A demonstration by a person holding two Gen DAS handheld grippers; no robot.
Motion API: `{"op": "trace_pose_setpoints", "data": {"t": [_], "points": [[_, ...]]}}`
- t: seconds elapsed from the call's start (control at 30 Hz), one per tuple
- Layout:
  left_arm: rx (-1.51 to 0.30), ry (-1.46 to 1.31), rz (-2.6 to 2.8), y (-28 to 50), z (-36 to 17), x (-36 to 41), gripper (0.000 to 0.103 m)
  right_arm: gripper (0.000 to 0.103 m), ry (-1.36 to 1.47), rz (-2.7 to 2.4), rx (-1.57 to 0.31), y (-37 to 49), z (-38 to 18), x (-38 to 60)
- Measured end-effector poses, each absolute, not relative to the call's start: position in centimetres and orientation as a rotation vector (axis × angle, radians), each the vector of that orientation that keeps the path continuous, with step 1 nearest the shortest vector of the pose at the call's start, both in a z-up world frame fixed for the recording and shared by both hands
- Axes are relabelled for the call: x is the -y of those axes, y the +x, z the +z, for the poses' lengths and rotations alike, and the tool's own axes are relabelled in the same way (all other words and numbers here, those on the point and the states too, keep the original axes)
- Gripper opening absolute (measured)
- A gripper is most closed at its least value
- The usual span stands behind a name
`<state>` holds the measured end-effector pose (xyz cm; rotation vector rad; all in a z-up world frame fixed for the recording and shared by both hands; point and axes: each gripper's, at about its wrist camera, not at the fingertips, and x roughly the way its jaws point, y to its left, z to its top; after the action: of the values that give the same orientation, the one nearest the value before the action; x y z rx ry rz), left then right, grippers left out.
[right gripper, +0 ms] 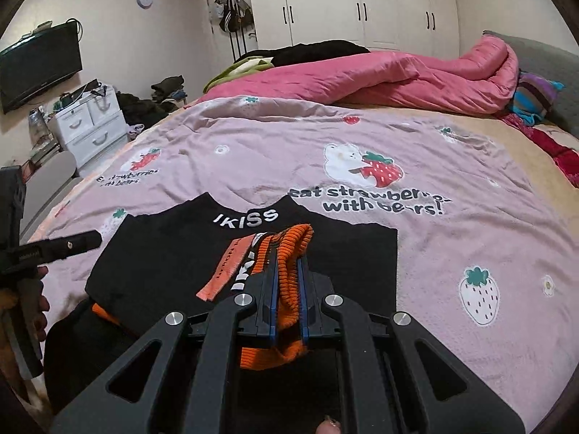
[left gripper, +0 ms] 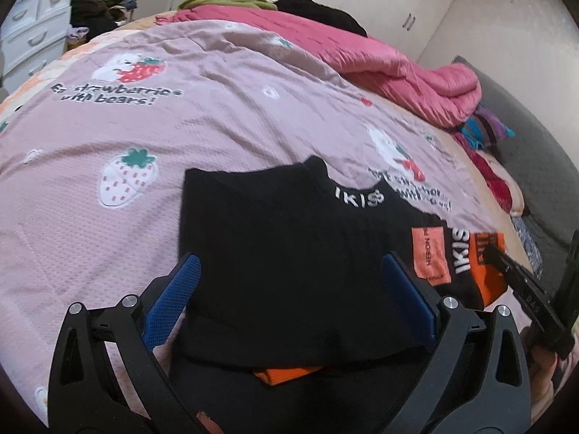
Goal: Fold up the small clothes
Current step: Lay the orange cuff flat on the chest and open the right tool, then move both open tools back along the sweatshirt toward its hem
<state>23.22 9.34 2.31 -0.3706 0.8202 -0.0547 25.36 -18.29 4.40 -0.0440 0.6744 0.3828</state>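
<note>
A small black sweater [left gripper: 282, 246] with "IKISS" on its collar lies flat on the pink strawberry blanket [left gripper: 217, 115]. My left gripper [left gripper: 293, 282] hovers open over its body, blue pads wide apart and pressing on nothing. My right gripper [right gripper: 287, 267] is shut on the sweater's orange ribbed cuff [right gripper: 289, 242] and holds the sleeve over the black body [right gripper: 163, 256]. From the left wrist view, the right gripper [left gripper: 494, 253] comes in from the right, by the orange cuff [left gripper: 485, 282] and a pink label [left gripper: 430, 253]. One left gripper finger [right gripper: 72, 244] shows at the left edge.
A rumpled pink quilt [right gripper: 398, 72] and dark clothes lie along the far side of the bed. White drawers [right gripper: 90, 126] and a wall TV [right gripper: 39, 65] stand to the left, white wardrobes [right gripper: 362, 3] behind. A grey headboard [right gripper: 542, 58] runs along the right.
</note>
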Motion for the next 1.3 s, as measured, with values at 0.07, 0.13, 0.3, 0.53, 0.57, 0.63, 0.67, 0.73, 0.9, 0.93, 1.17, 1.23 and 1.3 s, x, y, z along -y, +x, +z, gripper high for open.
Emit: {"op": "trace_pose_setpoints", "data": {"t": [0.07,0.13,0.3,0.53,0.57,0.63,0.67,0.73,0.9,0.93,1.17,1.23,1.3], "points": [[-0.828,-0.356,-0.059,23.4,2.1,-8.9,0.094,0.008,-0.049,0.377,-0.678,25.3,4.2,18.3],[-0.832,-0.354,-0.058,23.5,2.0,-8.9,0.094,0.008,-0.059,0.369,-0.680,25.2,4.2,18.4],[-0.823,-0.395,-0.027,23.4,2.0,-10.8,0.093,0.011,-0.060,0.355,-0.697,25.4,4.0,18.6],[-0.779,-0.462,0.018,22.7,2.5,-13.5,0.088,0.019,-0.039,0.339,-0.709,25.4,3.9,19.3],[-0.776,-0.463,0.012,22.7,2.6,-13.4,0.085,0.023,-0.035,0.342,-0.707,25.3,4.0,19.3],[-0.777,-0.461,-0.007,22.8,2.6,-12.9,0.075,0.024,-0.035,0.360,-0.702,25.0,4.2,19.1],[-0.782,-0.454,-0.019,22.9,2.6,-12.6,0.073,0.025,-0.036,0.370,-0.704,24.9,4.1,18.9],[-0.796,-0.432,-0.049,23.1,2.5,-11.6,0.059,0.026,-0.039,0.392,-0.709,24.6,4.1,18.4],[-0.857,-0.381,-0.161,23.6,1.6,-8.6,0.043,0.034,-0.072,0.442,-0.738,24.1,3.5,16.9],[-0.872,-0.362,-0.170,23.7,1.3,-8.0,0.043,0.035,-0.079,0.451,-0.743,23.9,3.3,16.6],[-1.000,-0.260,-0.140,24.3,-1.6,-6.8,0.043,0.041,-0.102,0.519,-0.795,23.0,1.8,15.0],[-1.005,-0.241,-0.149,24.2,-1.9,-6.8,0.043,0.041,-0.098,0.535,-0.815,23.0,1.3,14.8],[-1.006,-0.207,-0.146,23.9,-2.0,-6.6,0.043,0.042,-0.110,0.536,-0.827,22.9,0.8,14.6]]}}
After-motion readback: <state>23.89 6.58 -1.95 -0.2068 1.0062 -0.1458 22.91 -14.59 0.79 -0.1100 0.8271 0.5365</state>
